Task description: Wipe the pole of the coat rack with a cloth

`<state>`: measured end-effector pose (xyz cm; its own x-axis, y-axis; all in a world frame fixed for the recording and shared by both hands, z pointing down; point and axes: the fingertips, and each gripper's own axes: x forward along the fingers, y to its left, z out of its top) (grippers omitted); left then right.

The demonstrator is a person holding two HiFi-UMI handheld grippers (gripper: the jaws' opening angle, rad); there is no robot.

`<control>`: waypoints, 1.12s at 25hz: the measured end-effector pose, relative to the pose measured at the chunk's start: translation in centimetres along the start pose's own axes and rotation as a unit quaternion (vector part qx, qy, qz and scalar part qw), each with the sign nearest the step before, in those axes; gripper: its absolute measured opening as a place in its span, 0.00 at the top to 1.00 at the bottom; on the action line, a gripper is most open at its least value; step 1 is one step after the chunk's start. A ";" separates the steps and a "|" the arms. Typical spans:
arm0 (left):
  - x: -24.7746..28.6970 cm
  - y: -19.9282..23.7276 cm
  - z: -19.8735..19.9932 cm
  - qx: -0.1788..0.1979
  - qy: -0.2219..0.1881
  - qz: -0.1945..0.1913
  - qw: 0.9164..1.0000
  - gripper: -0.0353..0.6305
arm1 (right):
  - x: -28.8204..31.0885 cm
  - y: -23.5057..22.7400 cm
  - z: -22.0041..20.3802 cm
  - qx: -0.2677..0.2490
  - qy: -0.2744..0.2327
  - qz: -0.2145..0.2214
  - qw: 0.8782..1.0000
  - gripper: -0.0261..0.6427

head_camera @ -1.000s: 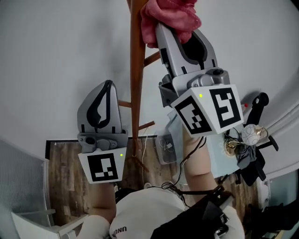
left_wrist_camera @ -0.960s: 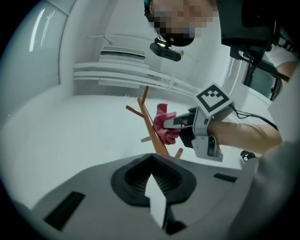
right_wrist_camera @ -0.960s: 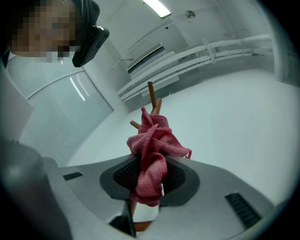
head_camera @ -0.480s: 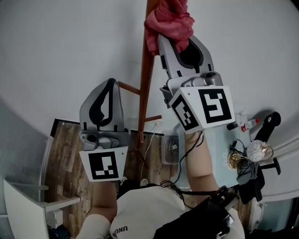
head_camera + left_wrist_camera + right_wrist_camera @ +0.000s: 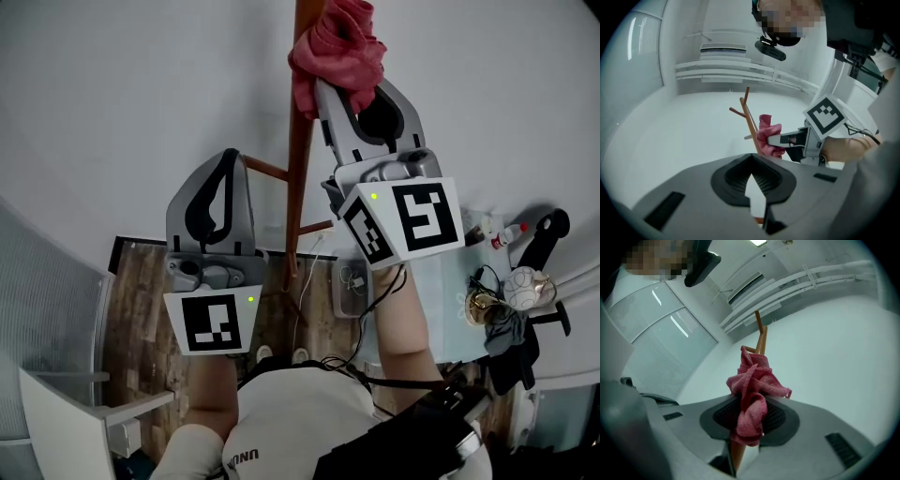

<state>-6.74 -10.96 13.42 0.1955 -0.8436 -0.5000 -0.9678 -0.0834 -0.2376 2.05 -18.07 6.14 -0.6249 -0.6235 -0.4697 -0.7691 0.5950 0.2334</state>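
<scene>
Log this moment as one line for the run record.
phase: wipe | right claw: shut on pink cloth, cloth against coat rack pole | left claw: shut, empty, left of pole

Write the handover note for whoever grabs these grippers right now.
Right gripper: shut on the pink cloth, which is bunched against the coat rack pole.
Left gripper: shut, empty, beside the pole and not touching it.
Done: the cloth is on the pole; how much is wiped cannot be told.
Left: likely stroke the cloth down the rest of the pole.
</scene>
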 end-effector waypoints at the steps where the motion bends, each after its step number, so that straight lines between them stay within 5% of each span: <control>1: 0.2 0.0 -0.2 -0.002 0.001 -0.003 1.000 0.93 | -0.1 0.0 -0.1 -0.001 0.001 -0.002 1.000 0.80; 28: 1.6 -0.8 -5.4 -0.052 0.039 -0.043 0.997 0.93 | -3.6 1.9 -5.5 0.004 0.067 -0.027 0.997 0.80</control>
<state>-6.54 -15.10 17.32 0.2689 -0.8695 -0.4144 -0.9601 -0.2078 -0.1871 2.11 -17.52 12.90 -0.5955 -0.7162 -0.3638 -0.8012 0.5627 0.2037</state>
